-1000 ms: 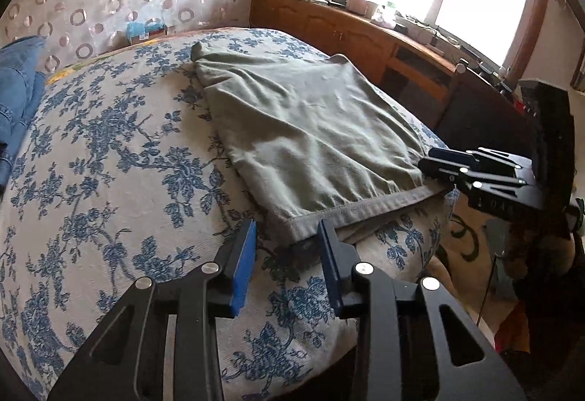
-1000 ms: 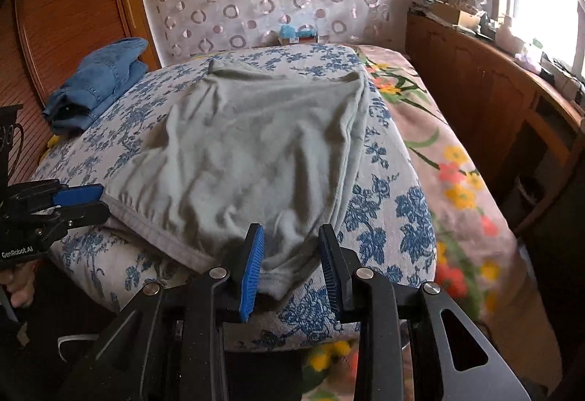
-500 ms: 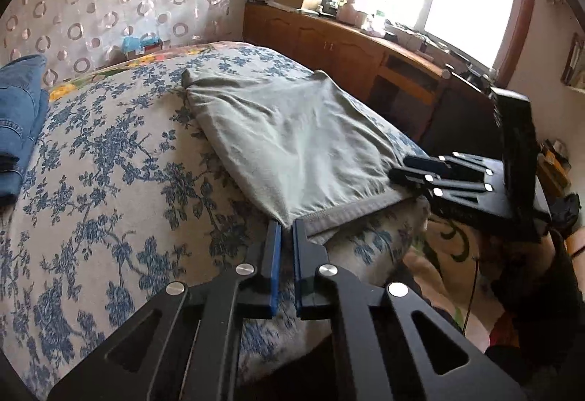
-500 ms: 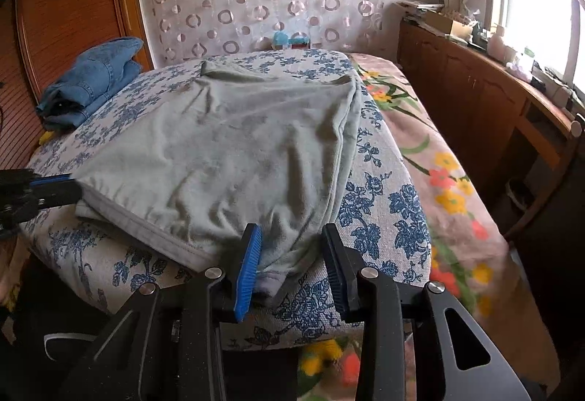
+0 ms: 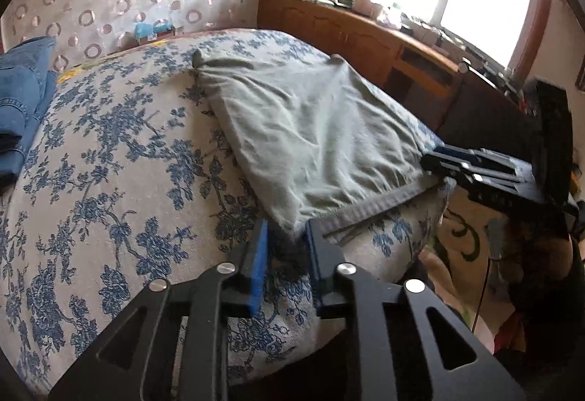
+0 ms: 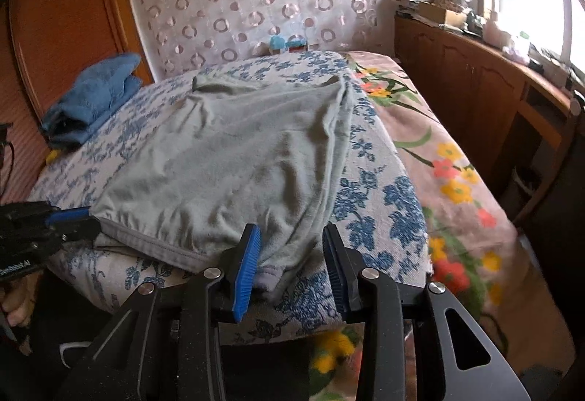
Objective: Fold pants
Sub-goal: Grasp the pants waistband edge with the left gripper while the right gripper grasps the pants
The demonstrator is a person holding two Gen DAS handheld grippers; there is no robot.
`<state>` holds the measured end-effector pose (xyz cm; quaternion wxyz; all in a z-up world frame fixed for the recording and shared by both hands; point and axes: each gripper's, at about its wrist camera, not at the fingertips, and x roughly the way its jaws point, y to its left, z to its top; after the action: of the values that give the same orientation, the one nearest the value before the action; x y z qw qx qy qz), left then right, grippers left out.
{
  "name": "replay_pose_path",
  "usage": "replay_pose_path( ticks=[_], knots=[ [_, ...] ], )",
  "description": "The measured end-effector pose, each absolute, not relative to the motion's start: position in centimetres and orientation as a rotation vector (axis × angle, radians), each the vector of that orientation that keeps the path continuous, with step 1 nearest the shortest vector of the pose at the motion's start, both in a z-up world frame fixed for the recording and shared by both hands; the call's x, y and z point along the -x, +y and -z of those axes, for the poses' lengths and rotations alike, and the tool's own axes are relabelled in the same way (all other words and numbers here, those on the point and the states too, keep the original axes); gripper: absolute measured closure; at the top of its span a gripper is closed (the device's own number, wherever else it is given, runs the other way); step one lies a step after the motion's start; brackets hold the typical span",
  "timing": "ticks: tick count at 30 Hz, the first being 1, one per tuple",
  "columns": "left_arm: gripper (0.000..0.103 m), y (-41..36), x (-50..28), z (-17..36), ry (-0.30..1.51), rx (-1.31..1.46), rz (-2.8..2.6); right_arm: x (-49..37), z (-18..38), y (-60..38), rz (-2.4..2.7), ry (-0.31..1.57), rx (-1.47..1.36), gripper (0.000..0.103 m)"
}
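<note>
Grey-green pants (image 5: 310,134) lie folded flat on the bed, waistband hem at the near edge; they also show in the right wrist view (image 6: 234,167). My left gripper (image 5: 287,236) is open, its jaws apart around the near left corner of the hem. My right gripper (image 6: 292,247) is open with the near right corner of the pants between its jaws. Each gripper shows in the other's view: the right one (image 5: 460,167) at the right hem end, the left one (image 6: 62,218) at the left hem end.
The bed has a blue-flowered cover (image 5: 109,163) and a pink floral sheet (image 6: 449,159) on the right side. Folded blue jeans (image 6: 95,94) lie at the far left. A wooden cabinet (image 6: 475,83) runs along the window wall. The bed's edge drops just before the grippers.
The left gripper was open, shut half a second ago, and now stands open again at the hem corner. The pants look more wrinkled. The right gripper stays open at its corner.
</note>
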<state>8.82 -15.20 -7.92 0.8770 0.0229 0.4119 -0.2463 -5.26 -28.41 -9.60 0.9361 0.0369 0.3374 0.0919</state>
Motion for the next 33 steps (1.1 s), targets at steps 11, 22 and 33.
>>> replay_pose_path(
  ticks=[11, 22, 33],
  knots=[
    [0.075, -15.5, -10.6, 8.1, 0.87, -0.037, 0.462, 5.4, 10.1, -27.8, -0.223, 0.7, -0.062, 0.059],
    [0.06, -16.6, -11.1, 9.0, 0.877, -0.05, 0.461, 4.9, 10.3, -27.2, -0.219, 0.702, -0.041, 0.075],
    [0.096, -16.9, -10.6, 8.7, 0.891, -0.047, 0.541, 4.3, 10.4, -27.5, -0.292, 0.7, -0.096, 0.095]
  ],
)
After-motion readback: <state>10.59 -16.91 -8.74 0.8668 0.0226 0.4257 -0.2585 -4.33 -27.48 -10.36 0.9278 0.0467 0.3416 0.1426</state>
